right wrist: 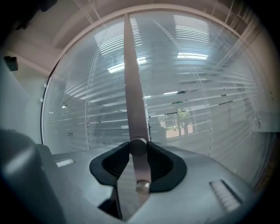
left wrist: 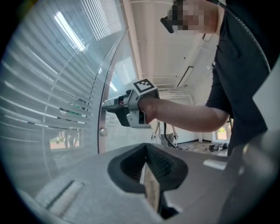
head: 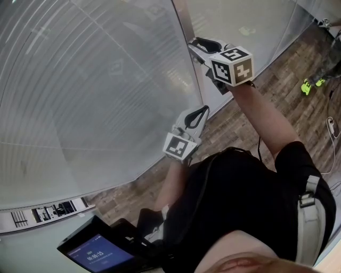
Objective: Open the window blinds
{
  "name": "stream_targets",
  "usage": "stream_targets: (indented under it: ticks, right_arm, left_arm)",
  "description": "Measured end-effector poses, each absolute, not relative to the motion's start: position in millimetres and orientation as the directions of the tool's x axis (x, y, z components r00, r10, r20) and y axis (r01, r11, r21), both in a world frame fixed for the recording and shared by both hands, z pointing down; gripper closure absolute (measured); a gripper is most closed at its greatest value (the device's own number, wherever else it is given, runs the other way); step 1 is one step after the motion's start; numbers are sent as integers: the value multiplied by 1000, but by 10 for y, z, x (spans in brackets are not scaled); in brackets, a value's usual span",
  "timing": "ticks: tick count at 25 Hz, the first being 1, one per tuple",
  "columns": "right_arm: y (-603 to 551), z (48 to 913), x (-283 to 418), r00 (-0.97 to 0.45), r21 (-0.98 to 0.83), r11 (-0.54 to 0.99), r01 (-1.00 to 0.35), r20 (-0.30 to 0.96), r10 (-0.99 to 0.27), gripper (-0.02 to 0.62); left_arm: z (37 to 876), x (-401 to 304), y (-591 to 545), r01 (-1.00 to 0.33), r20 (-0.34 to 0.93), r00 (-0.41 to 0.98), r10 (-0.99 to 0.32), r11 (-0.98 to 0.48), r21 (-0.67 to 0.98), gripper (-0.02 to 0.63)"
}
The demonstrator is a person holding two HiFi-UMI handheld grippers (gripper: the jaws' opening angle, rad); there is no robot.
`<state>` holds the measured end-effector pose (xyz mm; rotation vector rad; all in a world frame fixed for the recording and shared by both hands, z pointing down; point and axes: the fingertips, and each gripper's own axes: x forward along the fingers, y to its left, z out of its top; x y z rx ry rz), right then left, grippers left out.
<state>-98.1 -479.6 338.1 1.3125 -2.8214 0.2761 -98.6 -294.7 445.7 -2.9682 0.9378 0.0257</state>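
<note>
Slatted blinds point(head: 80, 85) sit behind curved glass, split by a vertical metal frame post point(head: 184, 16). My right gripper point(head: 195, 45) is held level against that post. In the right gripper view its jaws point(right wrist: 138, 151) are shut on the round blind control knob point(right wrist: 138, 143) that stands out from the post point(right wrist: 131, 78). A second, smaller stud point(right wrist: 142, 187) shows lower on the post. The slats point(right wrist: 197, 105) are partly tilted, and greenery shows through them. My left gripper point(head: 203, 110) hangs lower and nearer me, shut on nothing point(left wrist: 146, 166). It looks toward the right gripper point(left wrist: 109, 105).
A dark device with a lit blue screen point(head: 96, 255) sits at the bottom left by a sill strip point(head: 48, 213). Wood flooring point(head: 277, 80) runs along the glass. Another person's bright yellow shoes point(head: 309, 85) stand at the far right, near cables point(head: 333, 128).
</note>
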Motion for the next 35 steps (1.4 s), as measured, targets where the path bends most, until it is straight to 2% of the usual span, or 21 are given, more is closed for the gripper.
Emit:
stream_targets:
  ticks: [3,5,8,10,14,17,23,35]
  right_arm:
    - [-4809,3381,-992,-659,-124,648,-751,83,-747,461]
    - [-4794,3384,-1012,-668,-62,665,-744,88,-739,424]
    - [-4746,3393,-1001,-652,122,661,-741,108,-750,359]
    - [-4698,3334,-988,-629,296,629,-719,109,-770,344]
    - [-4644,3226,-1001,-561,708,470,-527,126,-818,348]
    - [-4637,3324,-1027,-527,868,368,-333,152,-836,348]
    - [-4614,3365,-1107,-515,944,289,-159,170,-840,348]
    - [-4622,3362,-1139,-513,956,263,-132,162,-843,383]
  left_arm:
    - [4487,-1005,-2985,-582,-50,813,-580,-812,-41,603]
    - [4483,-1014,-2989,-584,-52,811,-582,-810,-47,603]
    - [4469,-1048,-2983,-587,-38,810,-585,-809,-41,603]
    - [4492,-1080,-2991,-591,-36,806,-590,-805,-40,603]
    - [4500,-1081,-2995,-601,-30,799,-600,-799,-25,603]
    - [4528,-1088,-3005,-604,-51,797,-602,-796,-38,603]
    - [4454,-1048,-2981,-596,-13,803,-596,-803,-13,603]
    - [4463,-1080,-3013,-602,-18,798,-602,-798,-22,603]
